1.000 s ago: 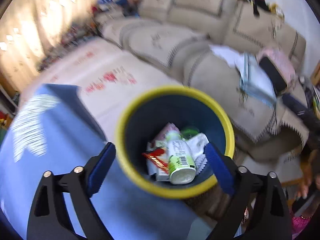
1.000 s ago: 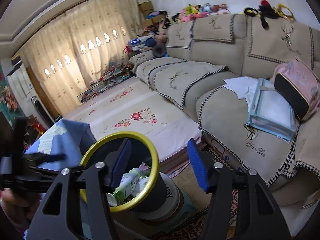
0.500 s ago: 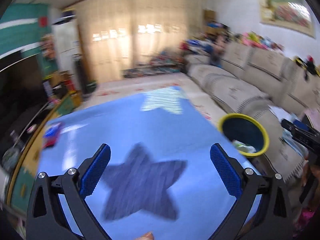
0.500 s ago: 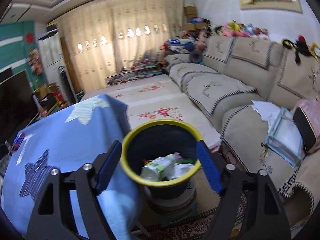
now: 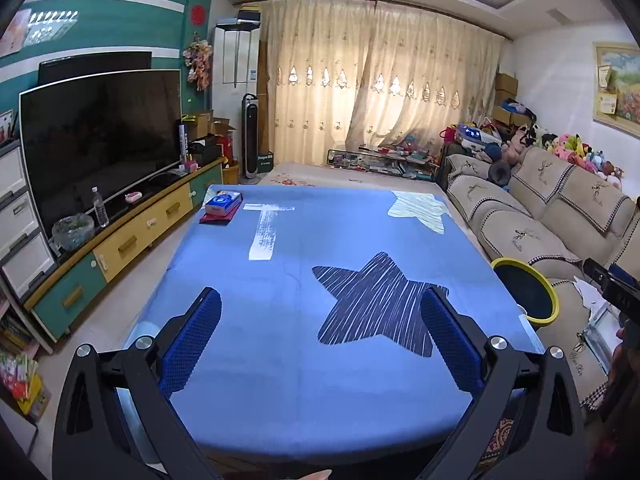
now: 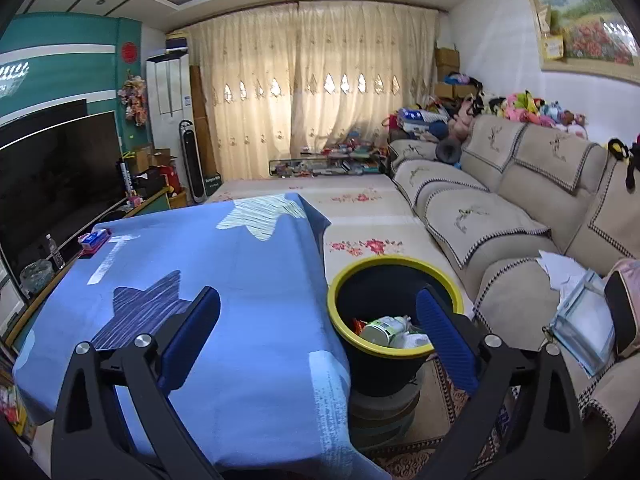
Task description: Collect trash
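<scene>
Over the blue cloth of the worktop I hold my left gripper, its two blue pads spread wide with nothing between them; only the cloth and its dark striped star show in the gap. At the far left corner of the worktop sits a blue tissue pack on something red. No loose rubbish shows on the cloth from either view.

My right gripper hangs off the worktop's right edge, and its jaws are opening, with nothing caught between the pads. Through that gap I look down at the trash bin, a black tub with a yellow rim, standing on a round stool just beside the hanging cloth and in front of the beige sofa. Inside the bin lies the collected trash: a white bottle with a green label on its side, a red wrapper against the left wall, and some pale crumpled paper to the right of the bottle.

From the left view the same bin shows at the worktop's right edge, and the tip of my other gripper pokes in at the frame's right side. A television stands on a low cabinet along the left wall, and curtains cover the far window.
</scene>
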`<move>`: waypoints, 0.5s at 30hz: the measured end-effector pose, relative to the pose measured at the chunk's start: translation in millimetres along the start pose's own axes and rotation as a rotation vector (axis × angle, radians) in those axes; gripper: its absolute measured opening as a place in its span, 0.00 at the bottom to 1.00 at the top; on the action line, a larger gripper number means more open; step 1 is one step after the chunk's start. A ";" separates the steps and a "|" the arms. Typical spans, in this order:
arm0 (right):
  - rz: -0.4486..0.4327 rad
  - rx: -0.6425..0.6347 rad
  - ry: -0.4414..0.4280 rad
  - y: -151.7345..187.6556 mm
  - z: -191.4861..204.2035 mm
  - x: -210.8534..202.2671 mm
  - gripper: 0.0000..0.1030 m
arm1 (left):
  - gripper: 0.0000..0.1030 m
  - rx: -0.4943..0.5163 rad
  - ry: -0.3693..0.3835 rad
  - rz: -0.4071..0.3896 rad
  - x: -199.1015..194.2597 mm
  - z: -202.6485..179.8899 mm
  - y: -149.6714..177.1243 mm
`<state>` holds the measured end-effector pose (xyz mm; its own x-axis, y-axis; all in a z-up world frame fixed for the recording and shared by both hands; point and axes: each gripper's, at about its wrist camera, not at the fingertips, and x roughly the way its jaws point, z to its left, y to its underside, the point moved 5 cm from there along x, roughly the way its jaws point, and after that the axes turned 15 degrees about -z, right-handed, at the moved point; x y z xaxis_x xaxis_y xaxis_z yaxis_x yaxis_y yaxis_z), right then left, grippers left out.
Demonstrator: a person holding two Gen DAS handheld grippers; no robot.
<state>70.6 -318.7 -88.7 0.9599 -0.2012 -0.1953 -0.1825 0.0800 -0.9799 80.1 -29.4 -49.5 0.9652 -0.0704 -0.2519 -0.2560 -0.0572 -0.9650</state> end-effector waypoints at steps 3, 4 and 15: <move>-0.016 -0.012 -0.009 -4.2 6.5 -7.2 0.93 | 0.95 -0.002 -0.003 -0.013 -5.7 -1.4 -5.5; -0.021 -0.012 -0.011 -5.6 8.0 -8.0 0.93 | 0.95 -0.001 -0.004 -0.020 -7.2 -1.9 -7.8; -0.007 -0.002 -0.020 -4.0 7.8 -2.8 0.93 | 0.95 -0.017 -0.004 -0.027 -3.1 -6.3 -15.9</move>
<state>70.3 -310.8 -83.9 0.9651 -0.1823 -0.1878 -0.1764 0.0770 -0.9813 80.8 -34.5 -32.9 0.9719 -0.0644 -0.2265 -0.2311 -0.0762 -0.9699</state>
